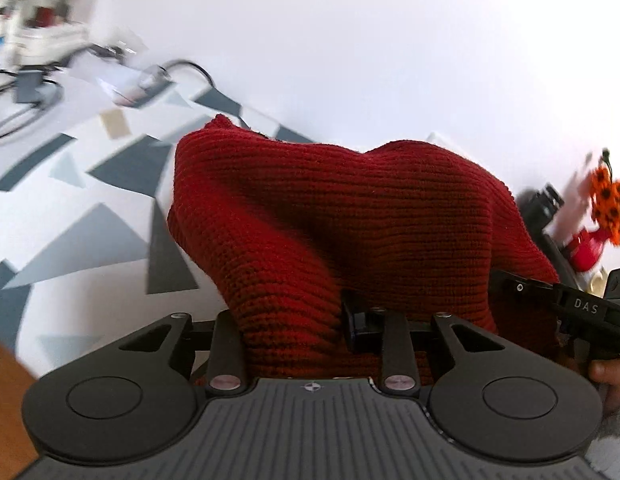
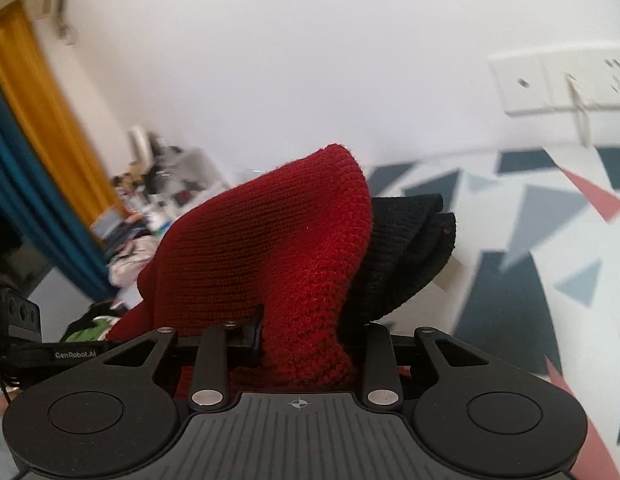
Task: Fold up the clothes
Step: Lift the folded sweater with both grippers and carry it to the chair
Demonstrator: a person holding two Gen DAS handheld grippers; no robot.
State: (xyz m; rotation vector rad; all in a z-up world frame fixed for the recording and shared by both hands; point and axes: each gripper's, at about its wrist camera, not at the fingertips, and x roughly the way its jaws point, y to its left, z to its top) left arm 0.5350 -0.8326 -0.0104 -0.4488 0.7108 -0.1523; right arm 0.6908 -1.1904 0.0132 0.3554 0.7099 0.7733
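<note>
A dark red knitted sweater [image 1: 349, 220] fills the middle of the left wrist view and drapes over my left gripper [image 1: 310, 320], whose jaws are shut on its fabric; the fingertips are mostly buried in it. In the right wrist view my right gripper [image 2: 306, 340] is shut on another part of the same red sweater [image 2: 278, 248], which bunches up over the fingers. A black ribbed part [image 2: 405, 248] of the garment hangs to its right. Both grippers hold the sweater lifted above the patterned surface [image 1: 90, 208].
The surface has a white cloth with grey and blue triangles [image 2: 549, 248]. Cables and a white device [image 1: 42, 40] lie at the far left. Orange flowers in a red vase [image 1: 601, 216] stand at the right. A wall socket [image 2: 561, 84] and a cluttered pile [image 2: 150, 208] show in the right wrist view.
</note>
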